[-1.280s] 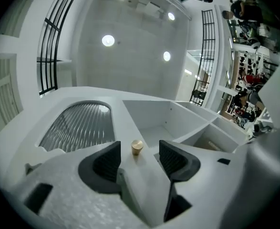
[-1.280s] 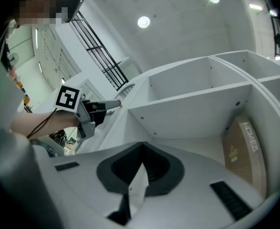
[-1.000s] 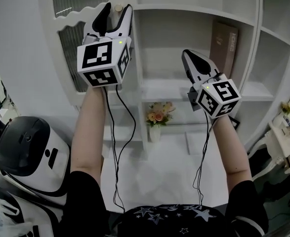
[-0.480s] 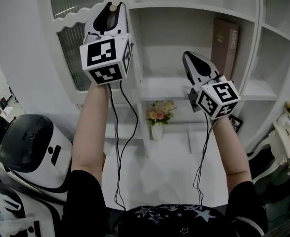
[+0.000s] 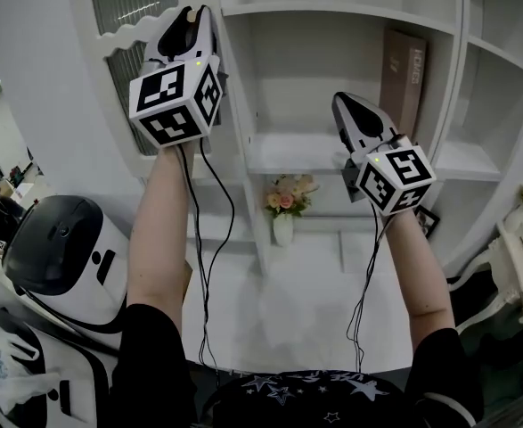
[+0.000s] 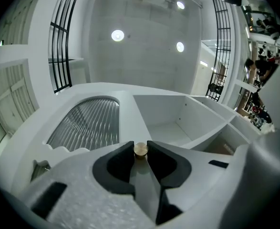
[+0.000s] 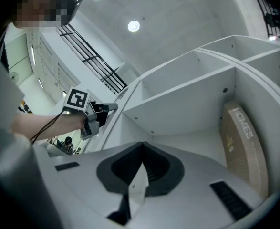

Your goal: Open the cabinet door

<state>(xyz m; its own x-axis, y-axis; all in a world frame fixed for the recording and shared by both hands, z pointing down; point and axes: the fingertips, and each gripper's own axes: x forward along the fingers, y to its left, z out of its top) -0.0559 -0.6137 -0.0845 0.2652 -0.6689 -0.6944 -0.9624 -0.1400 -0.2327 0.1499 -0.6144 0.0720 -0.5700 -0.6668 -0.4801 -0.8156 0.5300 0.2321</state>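
At upper left of the head view, the left gripper [image 5: 190,20] is raised to the cabinet door [image 5: 123,41]; the door stands left of the open shelves [image 5: 332,154], and its ribbed glass panel [image 6: 85,125] fills most of the frame.

Left gripper view: a small round knob [image 6: 140,150] sits right at the jaw tips, and both jaws touch its sides; the jaws have just been closing with the knob between them; I read this as a clench on the knob.

The right gripper [image 5: 343,105] hangs in front of the shelves, well apart from the door; its jaws are pressed together with nothing between them; it touches nothing.

Step in hand, as judged: grip made, pull not yet begun; whether the door has left its frame I cannot tell.

How to do it well:
- Only the very tips have the knob, so firm the squeeze before loading it.
- Pull toward the body, not sideways, or the tips may slide off the round head.
- The hinge is probably on the door's far left edge; let the hand follow an arc outward and leftward, with the wrist turning as the door turns.
- Go slowly as the catch first gives; a jerk could strip the grip.
- Hold the right gripper clear of the swing and off the book [image 5: 405,69] on the shelf.
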